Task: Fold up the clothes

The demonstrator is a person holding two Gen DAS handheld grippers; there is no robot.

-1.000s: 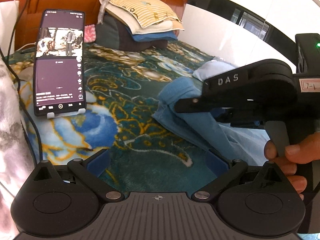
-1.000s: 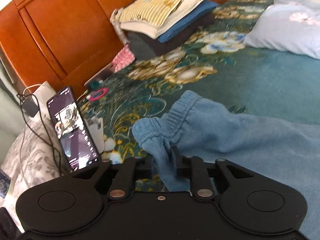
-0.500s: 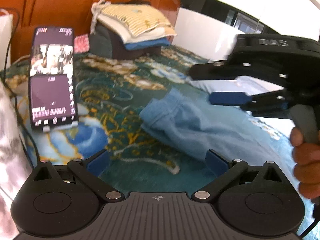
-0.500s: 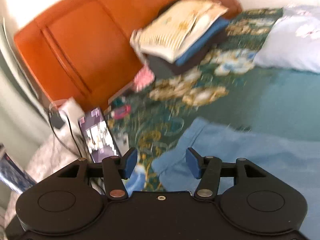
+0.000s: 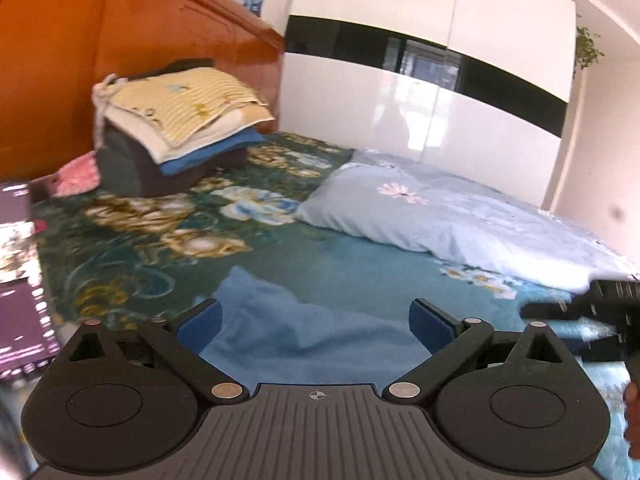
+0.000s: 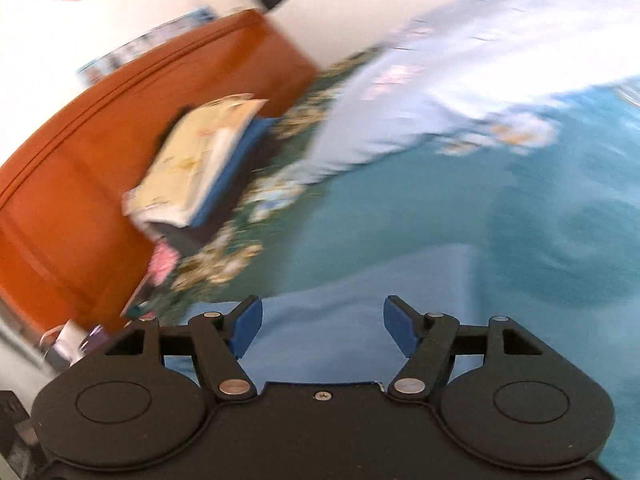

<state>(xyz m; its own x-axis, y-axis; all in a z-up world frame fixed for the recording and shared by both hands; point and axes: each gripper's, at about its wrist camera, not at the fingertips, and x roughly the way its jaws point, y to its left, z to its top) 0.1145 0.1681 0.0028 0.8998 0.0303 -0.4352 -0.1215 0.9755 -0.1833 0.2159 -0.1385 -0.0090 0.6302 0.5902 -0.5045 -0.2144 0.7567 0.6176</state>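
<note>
Blue trousers (image 6: 360, 320) are left on the bed (image 5: 360, 248); both the left hand-held gripper (image 5: 316, 320) and the right hand-held gripper (image 6: 322, 330), its jaws just widened, are released.

Folded stack (image 5: 176, 120) left of pillow (image 5: 420, 216)

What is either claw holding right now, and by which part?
Nothing. The left claw and right claw are open, the right just opened, above the blue garment.
</note>
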